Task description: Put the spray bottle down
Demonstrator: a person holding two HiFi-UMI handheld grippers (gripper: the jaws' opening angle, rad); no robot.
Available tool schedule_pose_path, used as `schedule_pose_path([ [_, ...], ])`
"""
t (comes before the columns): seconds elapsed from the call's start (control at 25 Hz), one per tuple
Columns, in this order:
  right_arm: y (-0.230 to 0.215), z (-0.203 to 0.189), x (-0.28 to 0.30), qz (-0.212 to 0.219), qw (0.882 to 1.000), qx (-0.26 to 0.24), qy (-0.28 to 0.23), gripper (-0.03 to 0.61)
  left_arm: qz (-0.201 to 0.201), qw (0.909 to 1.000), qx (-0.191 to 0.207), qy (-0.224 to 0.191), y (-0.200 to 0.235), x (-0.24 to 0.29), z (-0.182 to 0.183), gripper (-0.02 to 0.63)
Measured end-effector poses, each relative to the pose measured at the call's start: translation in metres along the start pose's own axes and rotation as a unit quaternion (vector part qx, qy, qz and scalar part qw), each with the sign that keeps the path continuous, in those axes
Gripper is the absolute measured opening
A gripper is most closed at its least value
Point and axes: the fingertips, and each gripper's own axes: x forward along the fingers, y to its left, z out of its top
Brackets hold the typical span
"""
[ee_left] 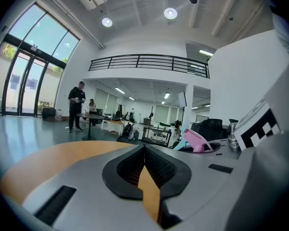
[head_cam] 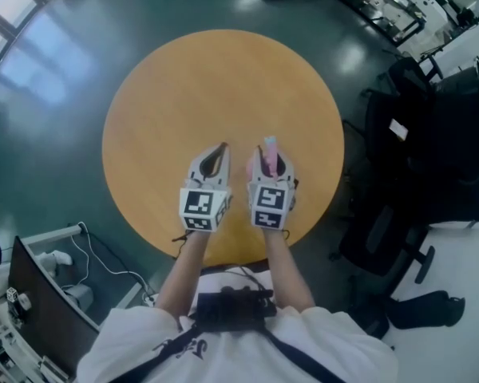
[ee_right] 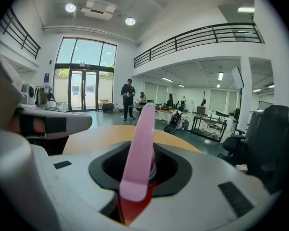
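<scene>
Round wooden table (head_cam: 223, 78) seen from above on a dark floor (head_cam: 56, 158); both grippers held side by side over its near half, pointed away from the person. Left gripper (head_cam: 222, 147) found empty: its jaws are brought together at the tips, nothing is caught between them, and only the tabletop is seen through the hollow behind the tips. Right gripper (head_cam: 269, 164) is clamped on the bottle (ee_right: 139, 148): the pink spray head stands up between the jaws and leans away from the camera, with a red part seen below it in the gap. A pale blue tip is noted at the end of the pink head in the head view. The body of the bottle is hidden under the gripper, so contact with the table cannot be judged; the bottle is placed over the tabletop, right of centre and toward the near edge. In the left gripper view the pink head is seen off to the right, beside the right gripper's marker cube (ee_left: 260, 126). Black chairs (head_cam: 415, 134) are grouped right of the table. Two people (ee_right: 128, 98) are seen standing far off in the hall, by a glass door (ee_right: 82, 90)
</scene>
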Motion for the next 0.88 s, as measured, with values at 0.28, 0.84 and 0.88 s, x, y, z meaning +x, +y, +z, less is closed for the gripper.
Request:
schedule_pose_path([
  [0.28,0.002,-0.034,0.026,0.007,1.000,-0.007,0.029,0.140,0.004,0.9996,-0.011,0.027,0.008,0.012,-0.019,0.012],
  [0.84,0.014,-0.090,0.050,0.027,0.999,-0.015,0.036,0.141,-0.005,0.9975,-0.025,0.067,0.000,0.019,-0.058,0.012],
  [0.88,0.015,-0.089,0.049,0.025,0.999,-0.017,0.029,0.141,-0.007,0.9974,-0.025,0.068,0.000,0.018,-0.059,0.012],
])
